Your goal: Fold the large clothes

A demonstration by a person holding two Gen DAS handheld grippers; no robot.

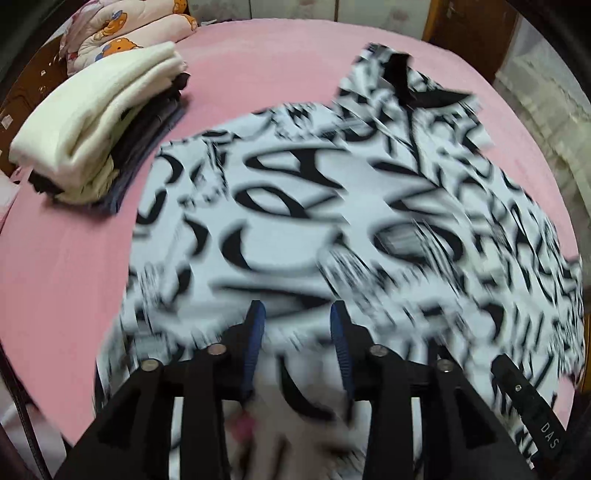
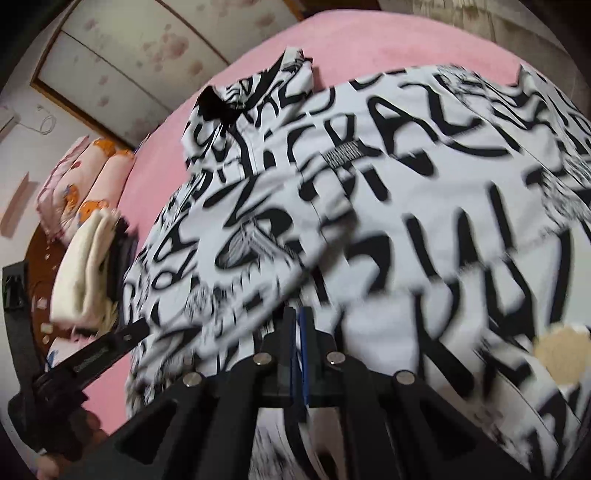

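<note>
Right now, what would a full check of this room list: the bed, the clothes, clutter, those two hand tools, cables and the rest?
Surface: pink bed, mostly covered by the shirt.
Job's things: black-and-white shirt spread flat, collar at the far end; motion-blurred.
Clutter: stack of folded clothes, cream one on top, left of the shirt; rolled quilt with bear print behind it.
Grippers: left gripper fingers apart over the near hem; right gripper fingers together at the near hem, whether they pinch cloth cannot be told.
Cables: a white cord on the wall.
Surroundings: wardrobe doors, wooden frame.
</note>
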